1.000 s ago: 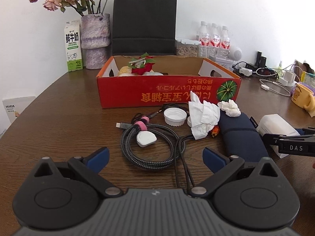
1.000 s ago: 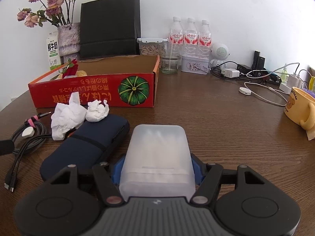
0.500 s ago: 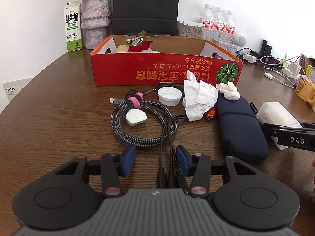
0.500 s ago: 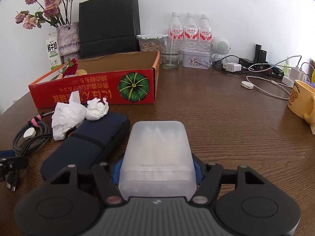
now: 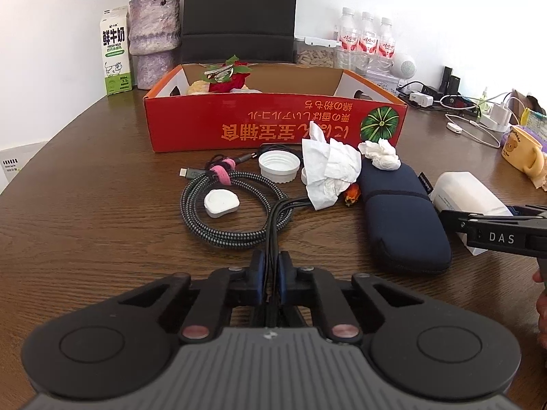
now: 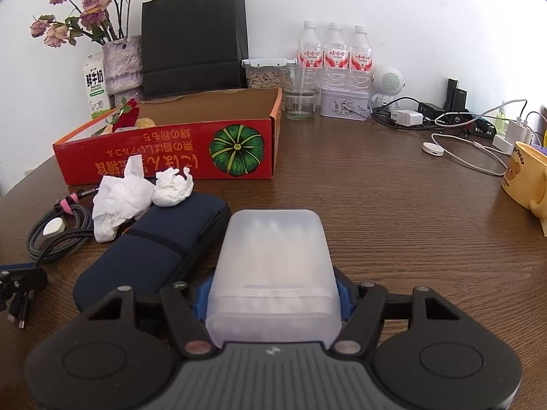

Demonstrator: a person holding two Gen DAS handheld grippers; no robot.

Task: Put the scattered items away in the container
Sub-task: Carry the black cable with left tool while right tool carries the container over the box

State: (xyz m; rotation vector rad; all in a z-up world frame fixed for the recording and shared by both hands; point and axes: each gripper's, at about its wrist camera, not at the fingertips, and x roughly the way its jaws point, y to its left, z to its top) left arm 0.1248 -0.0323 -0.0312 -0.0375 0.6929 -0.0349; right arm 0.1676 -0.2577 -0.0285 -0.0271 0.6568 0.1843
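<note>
The red cardboard box (image 5: 273, 126) stands open at the table's middle, with a red flower and other items inside; it also shows in the right wrist view (image 6: 164, 150). My left gripper (image 5: 270, 266) is shut on the thin black cables (image 5: 273, 225) that run from the coiled braided cable (image 5: 232, 205). A white plug (image 5: 220, 202), a white cap (image 5: 278, 166), crumpled tissues (image 5: 330, 171) and a navy pouch (image 5: 401, 215) lie in front of the box. My right gripper (image 6: 271, 299) is shut on a frosted white plastic box (image 6: 273, 273), beside the pouch (image 6: 154, 249).
At the back stand a vase of flowers (image 5: 154, 37), a milk carton (image 5: 115, 56), a black paper bag (image 5: 239, 17), water bottles (image 6: 333, 54) and a glass (image 6: 301, 99). Chargers and cables (image 6: 461, 126) and a yellow mug (image 6: 526, 177) are at the right.
My left gripper came down and forward over the thin black cables and shut on them. My right gripper kept hold of the plastic box and stayed nearly still.
</note>
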